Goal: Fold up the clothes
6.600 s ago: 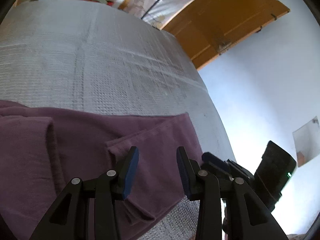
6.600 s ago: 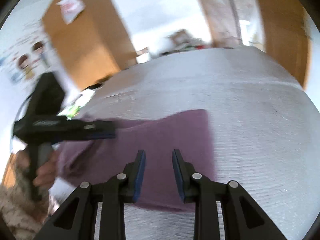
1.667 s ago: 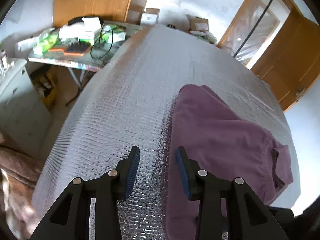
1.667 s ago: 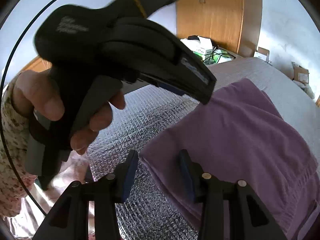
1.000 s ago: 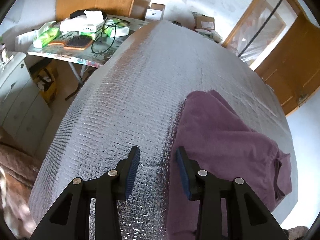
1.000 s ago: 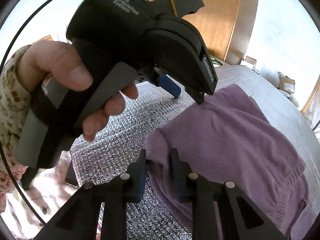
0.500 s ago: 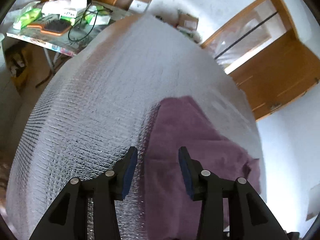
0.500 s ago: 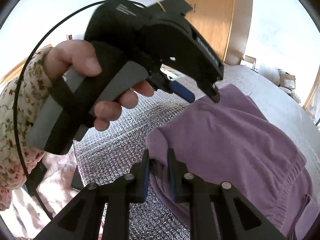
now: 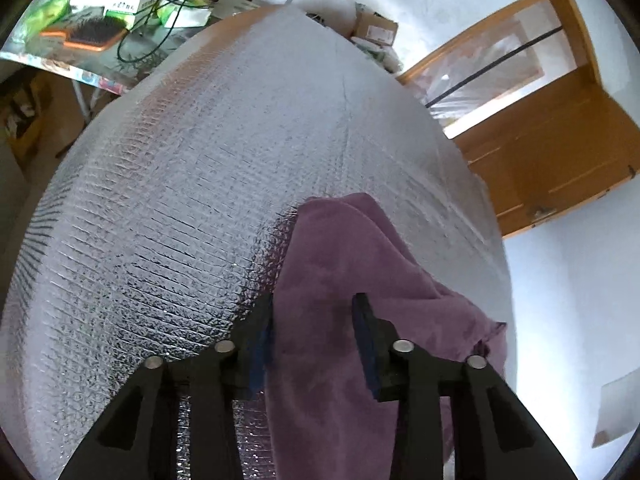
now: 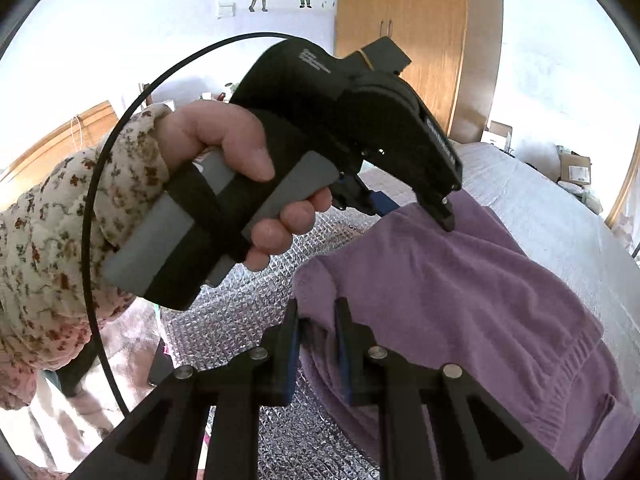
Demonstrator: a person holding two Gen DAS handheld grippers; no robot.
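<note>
A purple garment [image 9: 352,264] lies folded on the silver quilted bed cover [image 9: 180,200], near its front edge. My left gripper [image 9: 312,320] is open and straddles the garment's left edge, with cloth between its blue pads. In the right wrist view my right gripper [image 10: 318,340] is shut on the near corner fold of the purple garment [image 10: 460,300]. That view also shows the left gripper [image 10: 416,212], held in a hand [image 10: 224,140] with a floral sleeve, its tips down at the garment's far edge.
A cluttered side table [image 9: 100,32] with a hairbrush, boxes and cables stands beyond the bed's left side. Cardboard boxes [image 9: 376,28] and a wooden door [image 9: 560,152] are behind the bed. A wooden wardrobe [image 10: 400,20] stands by the wall.
My right gripper has narrowed from open to shut on the garment's corner. The left gripper has shifted right, so the cloth edge now lies between its fingers.
</note>
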